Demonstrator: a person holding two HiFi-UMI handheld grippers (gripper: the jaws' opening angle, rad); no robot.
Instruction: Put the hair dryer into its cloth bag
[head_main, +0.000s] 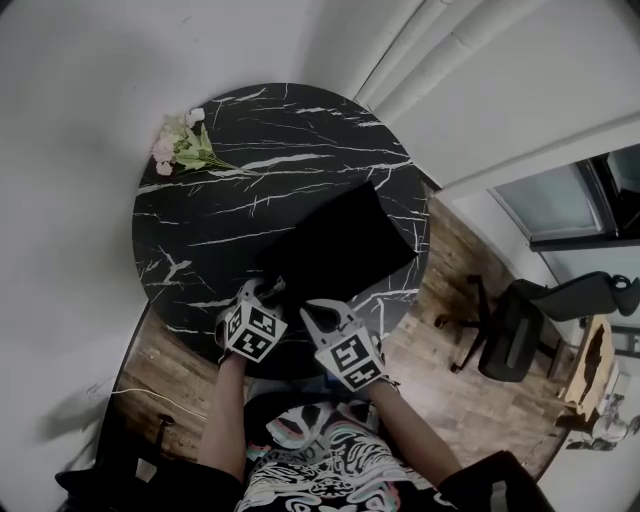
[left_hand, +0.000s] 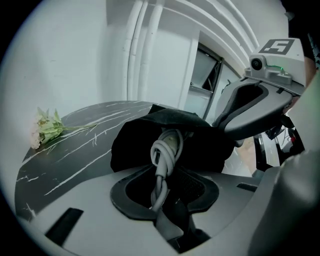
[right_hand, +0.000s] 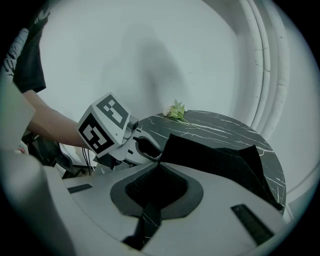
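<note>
White wall stands behind a round black marble bench (head_main: 200, 200) veined in white. At its far left edge lies a small bunch of pale flowers (head_main: 182, 143). Nearer the person, at the bench's near rim, the left claw (left_hand: 161, 186) is closed on a coiled white cord (left_hand: 165, 150). The bundle runs down between its two jaws, and its looped top stands just beyond the tips. That loop sits right at the mouth of the black cloth bag (head_main: 345, 240), which lies slumped across the middle and right of the bench, directly ahead of the claw and touching the cord. The hair dryer body cannot be made out; only the cord shows, pale against the bag's dark opening. Just to the right of the left claw, the right claw (right_hand: 157, 162) has its jaws together, pinching a corner of the bag's near edge, so the cloth rises to a peak at the tips. Further right, off the bench, a dark office chair (head_main: 520, 330) stands on wooden floor (head_main: 450, 250).
</note>
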